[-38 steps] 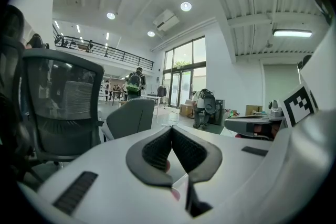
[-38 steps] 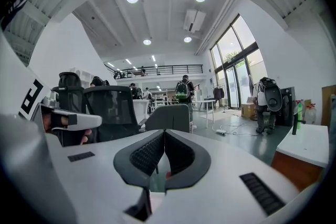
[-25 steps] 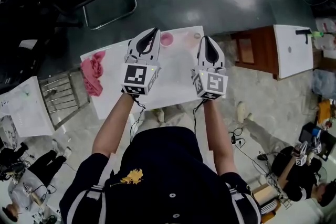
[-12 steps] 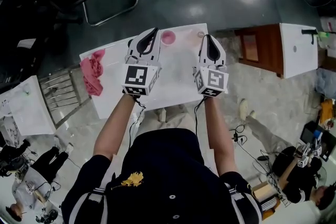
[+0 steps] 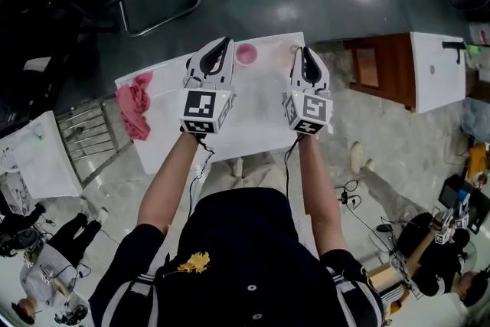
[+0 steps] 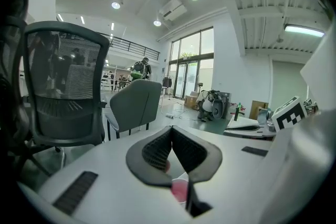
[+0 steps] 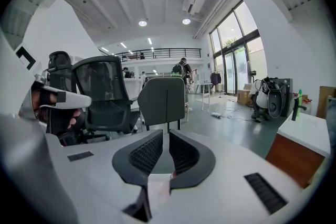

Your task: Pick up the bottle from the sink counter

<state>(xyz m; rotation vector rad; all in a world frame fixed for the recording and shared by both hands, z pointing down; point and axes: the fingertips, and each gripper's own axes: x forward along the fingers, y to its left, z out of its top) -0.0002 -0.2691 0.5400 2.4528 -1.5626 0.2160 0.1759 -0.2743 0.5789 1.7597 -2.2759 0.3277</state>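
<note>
Holds left gripper point(image 6: 171, 131) clenched empty, right gripper point(image 7: 168, 136) all but shut, empty too, over the counter point(image 5: 253, 122). Barely shows the clear bottle point(image 5: 292, 52) at the far edge, near a pink cup point(image 5: 246, 53). Has lowered both grippers slightly.

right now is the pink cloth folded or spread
Neither: the pink cloth lies crumpled in a heap at the white counter's left edge.

cloth point(image 5: 135, 105) on counter point(image 5: 164, 145) left, cup point(image 5: 246, 53) far edge
</note>
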